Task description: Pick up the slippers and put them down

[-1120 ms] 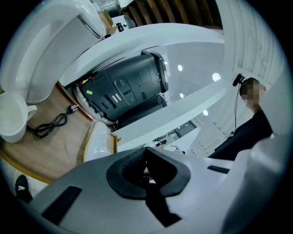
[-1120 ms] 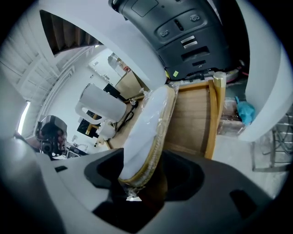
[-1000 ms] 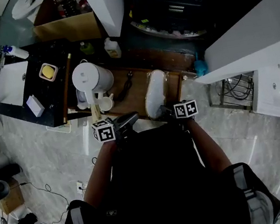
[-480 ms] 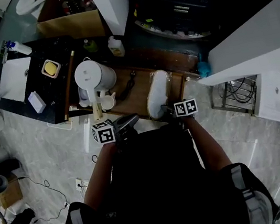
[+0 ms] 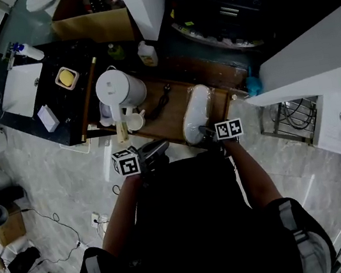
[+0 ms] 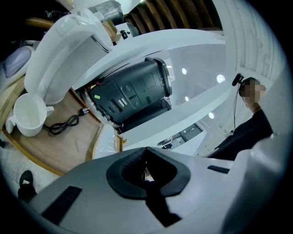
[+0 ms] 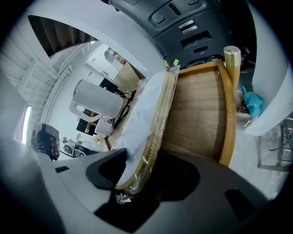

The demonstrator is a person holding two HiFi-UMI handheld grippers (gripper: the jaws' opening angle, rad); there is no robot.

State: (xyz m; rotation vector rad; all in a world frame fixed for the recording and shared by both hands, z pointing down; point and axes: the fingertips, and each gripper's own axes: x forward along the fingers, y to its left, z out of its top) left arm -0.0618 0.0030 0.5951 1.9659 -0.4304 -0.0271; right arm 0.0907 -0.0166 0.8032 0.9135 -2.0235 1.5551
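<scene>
A pair of white slippers sealed in clear plastic lies on a wooden tray. In the right gripper view the pack's near end sits between my right gripper's jaws. Those jaws have just been closing; the left pad touches the pack, and a dark gap remains on the right side. In the head view the right gripper is at the slippers' near end. My left gripper hovers at the tray's front edge, left of the slippers. Its jaws are shut and hold nothing.
A white kettle and a white cup stand on the tray's left, with a black cable beside them. A black appliance sits behind the tray. A white counter runs on the right, and a dark side table stands left.
The head view has drifted slightly. Both grippers and the slippers stay where they were.
</scene>
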